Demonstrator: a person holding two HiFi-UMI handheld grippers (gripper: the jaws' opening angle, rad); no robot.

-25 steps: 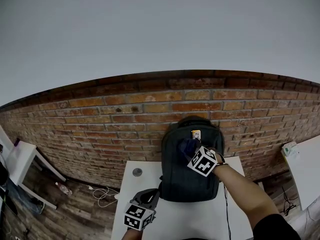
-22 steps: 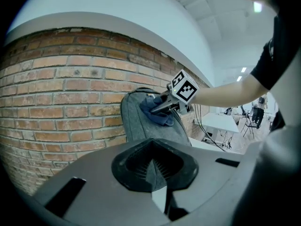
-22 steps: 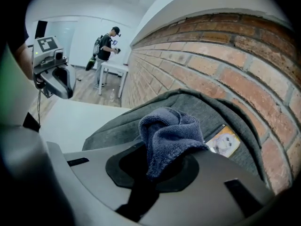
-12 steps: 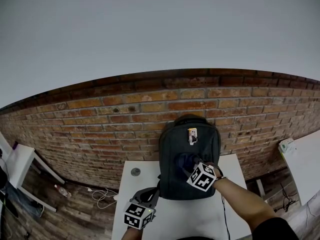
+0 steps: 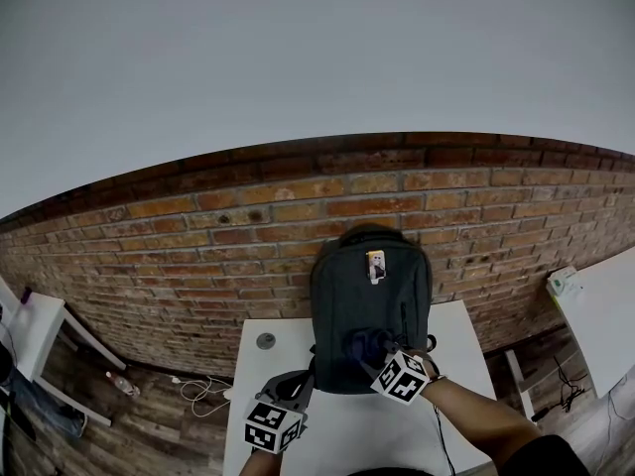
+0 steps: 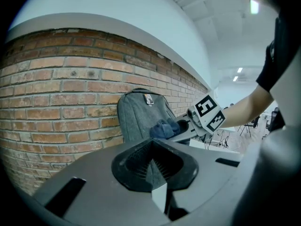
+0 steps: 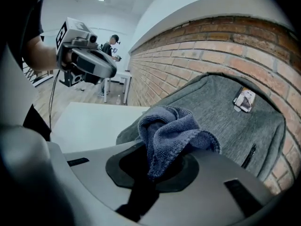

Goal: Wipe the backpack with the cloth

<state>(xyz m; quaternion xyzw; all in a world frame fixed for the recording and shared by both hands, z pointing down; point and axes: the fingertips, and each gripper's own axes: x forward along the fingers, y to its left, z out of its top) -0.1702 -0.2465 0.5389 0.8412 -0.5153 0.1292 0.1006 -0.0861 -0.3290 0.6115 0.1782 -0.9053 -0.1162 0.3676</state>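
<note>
1. My right gripper (image 7: 157, 171) had its jaws clamped on a bunched blue terry cloth (image 7: 171, 131). The loose folds were pressed against the lower front of the grey fabric backpack (image 5: 369, 300).
2. The backpack stood upright on the white tabletop (image 5: 347, 429), its back against the red brick wall (image 5: 198, 236).
3. My left gripper (image 6: 153, 166) had its jaws closed together with nothing between them. It hung low near the bag's lower left corner, and I could not tell whether it touched the bag.
4. To wipe well, I judged that the cloth should lie flat on the fabric and travel in long, overlapping strokes. The pressure should be light, because the bag stood free and might tip or slide.
5. I judged that the left gripper could steady the bag's side while the right one wiped.
6. I would steer the cloth round the dark zip pull (image 7: 249, 155), where it might snag.
7. A small pale tag (image 5: 376, 265) with a touch of yellow hung on the upper front. Its print was too small to read, and I saw no brand name.
8. The cubes on both grippers carried black-and-white square markers, with no words.
</note>
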